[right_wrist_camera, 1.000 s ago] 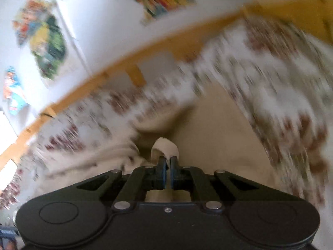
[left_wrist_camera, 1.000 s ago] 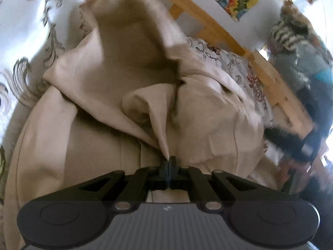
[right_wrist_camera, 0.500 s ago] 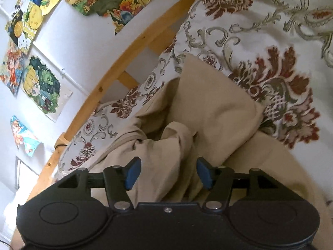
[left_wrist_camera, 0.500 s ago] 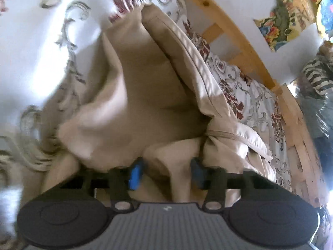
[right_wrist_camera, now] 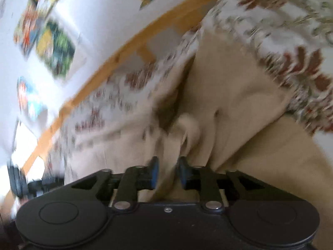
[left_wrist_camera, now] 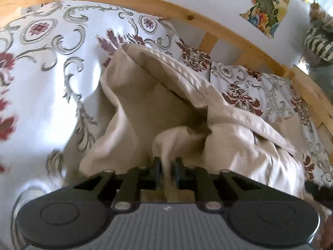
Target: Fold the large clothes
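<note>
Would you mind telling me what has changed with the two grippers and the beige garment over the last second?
Both grippers let go of the beige garment, opened wide, and are now closing on fresh bunches of it: the left gripper has cloth between its narrowed jaws, the right gripper likewise, with a wider gap. The left view has tipped up towards the wooden bed frame. The garment still lies crumpled on the floral bedspread.

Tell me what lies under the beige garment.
The beige garment lies on a floral bedspread, which shows around it. Whatever is directly beneath the bunched folds is covered.
</note>
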Demonstrator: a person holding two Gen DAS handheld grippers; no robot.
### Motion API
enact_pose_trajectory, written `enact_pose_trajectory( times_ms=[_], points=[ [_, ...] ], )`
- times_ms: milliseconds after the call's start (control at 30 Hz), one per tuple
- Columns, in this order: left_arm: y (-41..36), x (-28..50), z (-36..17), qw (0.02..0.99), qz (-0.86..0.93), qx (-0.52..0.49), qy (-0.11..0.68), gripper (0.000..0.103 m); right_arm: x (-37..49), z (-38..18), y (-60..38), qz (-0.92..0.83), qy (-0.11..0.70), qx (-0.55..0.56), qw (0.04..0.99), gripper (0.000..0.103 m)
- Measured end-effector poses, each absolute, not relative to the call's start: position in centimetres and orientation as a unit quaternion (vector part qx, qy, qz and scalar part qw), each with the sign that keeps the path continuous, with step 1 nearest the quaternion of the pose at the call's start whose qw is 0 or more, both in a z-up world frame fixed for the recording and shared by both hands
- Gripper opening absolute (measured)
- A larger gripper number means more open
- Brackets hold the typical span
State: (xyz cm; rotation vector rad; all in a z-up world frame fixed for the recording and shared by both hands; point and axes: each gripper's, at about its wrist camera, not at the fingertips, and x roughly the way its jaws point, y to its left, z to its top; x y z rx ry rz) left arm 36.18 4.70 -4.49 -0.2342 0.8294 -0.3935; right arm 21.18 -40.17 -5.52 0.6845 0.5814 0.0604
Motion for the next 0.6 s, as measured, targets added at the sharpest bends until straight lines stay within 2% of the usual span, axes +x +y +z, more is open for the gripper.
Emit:
enact_pose_trajectory(
  times_ms=[33, 67, 133, 267, 367, 400, 433, 533, 600],
  points=[
    [5.2, 35.4, -4.4, 0.891, -0.191, -0.111, 0.395, 0.026, 21.1, -5.4, -41.0, 0.022, 0.268, 0.343, 0.900, 0.041],
    [5.5, 34.7, -4.2, 0.893, -0.195, -0.109, 0.391, 0.035, 21.1, -5.3, -41.9, 0.011, 0.259, 0.354, 0.899, 0.042],
    [6.0, 32.8, -3.5, 0.894, -0.211, -0.116, 0.377, 0.040, 22.0, -5.6, -43.3, -0.002, 0.253, 0.363, 0.897, 0.043],
    [4.2, 31.4, -2.1, 0.884, -0.268, -0.124, 0.363, 0.041, 25.2, -6.5, -43.8, -0.005, 0.267, 0.345, 0.900, 0.041],
    [1.5, 31.7, -3.1, 0.862, -0.293, -0.136, 0.390, 0.040, 25.9, -7.8, -43.0, 0.010, 0.291, 0.337, 0.895, 0.038],
    [0.8, 32.0, -3.7, 0.858, -0.289, -0.139, 0.400, 0.038, 26.2, -7.8, -42.5, 0.016, 0.296, 0.326, 0.897, 0.034],
    [0.3, 32.4, -4.3, 0.854, -0.286, -0.145, 0.410, 0.034, 26.1, -7.8, -42.1, 0.025, 0.297, 0.319, 0.900, 0.025],
    [-0.3, 33.0, -5.6, 0.847, -0.274, -0.150, 0.430, 0.033, 26.3, -7.1, -41.6, 0.028, 0.294, 0.281, 0.913, 0.006],
    [-0.9, 33.3, -6.1, 0.849, -0.263, -0.125, 0.440, 0.024, 26.2, -6.1, -41.4, 0.020, 0.274, 0.252, 0.928, 0.003]
  ],
)
